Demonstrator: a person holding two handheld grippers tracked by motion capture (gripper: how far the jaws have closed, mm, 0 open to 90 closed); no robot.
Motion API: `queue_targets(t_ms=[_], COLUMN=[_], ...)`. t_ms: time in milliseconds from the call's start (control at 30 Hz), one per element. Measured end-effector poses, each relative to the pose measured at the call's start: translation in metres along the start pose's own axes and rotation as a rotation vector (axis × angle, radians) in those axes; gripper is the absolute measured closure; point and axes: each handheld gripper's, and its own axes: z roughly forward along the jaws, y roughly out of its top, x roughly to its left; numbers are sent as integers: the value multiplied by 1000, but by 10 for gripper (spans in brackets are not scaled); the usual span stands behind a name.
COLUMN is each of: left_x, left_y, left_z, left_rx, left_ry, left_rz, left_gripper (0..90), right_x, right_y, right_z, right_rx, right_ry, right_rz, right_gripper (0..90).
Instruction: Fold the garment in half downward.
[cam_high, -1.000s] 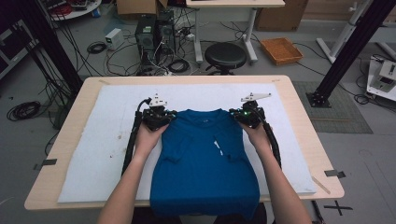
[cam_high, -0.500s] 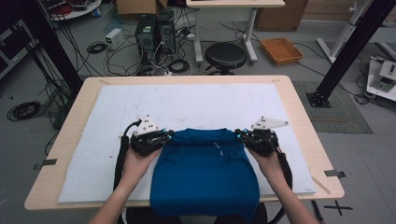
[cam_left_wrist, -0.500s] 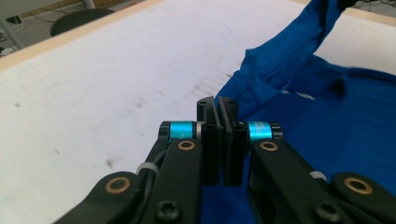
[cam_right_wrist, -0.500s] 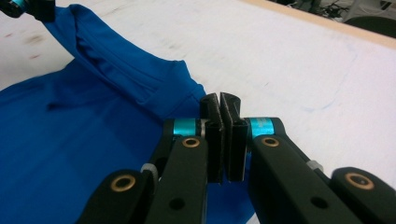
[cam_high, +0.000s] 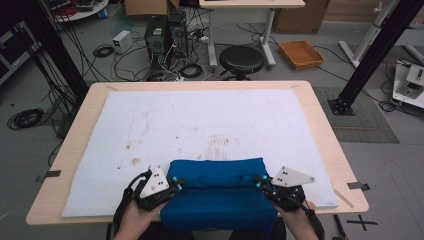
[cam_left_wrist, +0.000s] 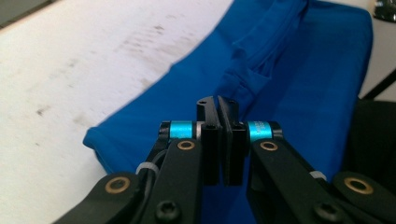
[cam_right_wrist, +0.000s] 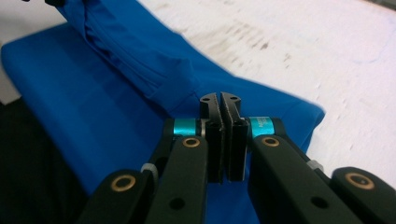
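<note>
While the wooden desk (cam_high: 320, 125) carries a white mat (cam_high: 210, 130) over most of its top, the blue shirt (cam_high: 217, 197) lies folded at the near edge, centre, its near part hanging off the desk toward the person. Left gripper (cam_high: 172, 186) sits at the shirt's left end & right gripper (cam_high: 261, 184) at its right end, each w/ fingers closed tight on a pinch of blue cloth, seen close up in both gripper views.
</note>
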Motion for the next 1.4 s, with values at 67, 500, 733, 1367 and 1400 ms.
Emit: queue_targets(t_ms=[67,500,733,1367,1400], left_x=[-7,-27,22,66,67], left_y=[-4,-17,-3,-16,-16], left_z=[-2,-8,3,34,31], left_rx=[12,61,-17,52,37], left_ry=[-7,-5,97,189,189], left_rz=[12,67,-125,-269,-270], left_gripper=[877,678,589,537,532], right_x=[3,8,-33,-76,-77], right_y=[-3,-23,-2,-8,-8], right_z=[-1,-21,-7,44,42], right_rx=[7,16,-45,46,31], right_ry=[7,21,-86,-115,-107], right_rz=[-3,6,119,253,273], right_gripper=[891,777,673,746,694])
